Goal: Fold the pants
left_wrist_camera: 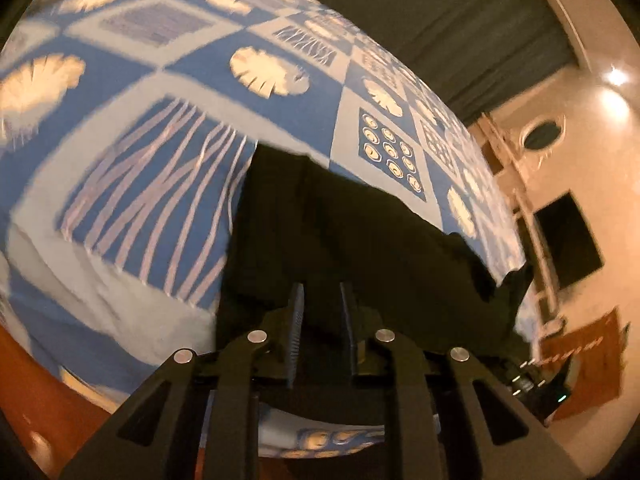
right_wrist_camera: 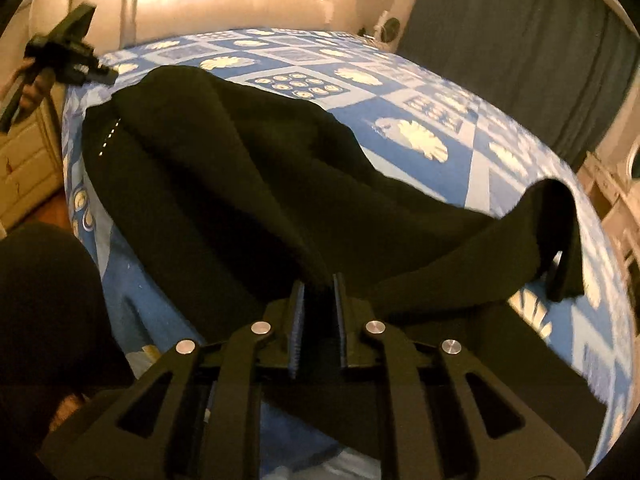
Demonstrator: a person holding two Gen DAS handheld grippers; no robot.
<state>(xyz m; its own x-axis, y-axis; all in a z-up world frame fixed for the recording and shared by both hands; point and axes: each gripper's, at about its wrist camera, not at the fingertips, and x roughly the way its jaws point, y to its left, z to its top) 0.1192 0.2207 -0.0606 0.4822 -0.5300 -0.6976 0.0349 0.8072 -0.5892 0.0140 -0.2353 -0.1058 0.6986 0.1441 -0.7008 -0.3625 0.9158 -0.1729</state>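
Pants (right_wrist_camera: 248,184) in right claw (right_wrist_camera: 319,284), raised

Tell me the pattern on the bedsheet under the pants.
The bedsheet has blue and pale-blue squares with cream leaf shapes, stripes and dots, clearest in the left wrist view.

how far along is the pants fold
Early. Done: the black pants are laid on the blue bedspread. In hand: the right gripper pinches a bunch of fabric and lifts it; one end hangs raised. The left gripper is over the cloth, jaws slightly apart; a grip cannot be told. Left: no neat, flat fold shows; the cloth is still rumpled.
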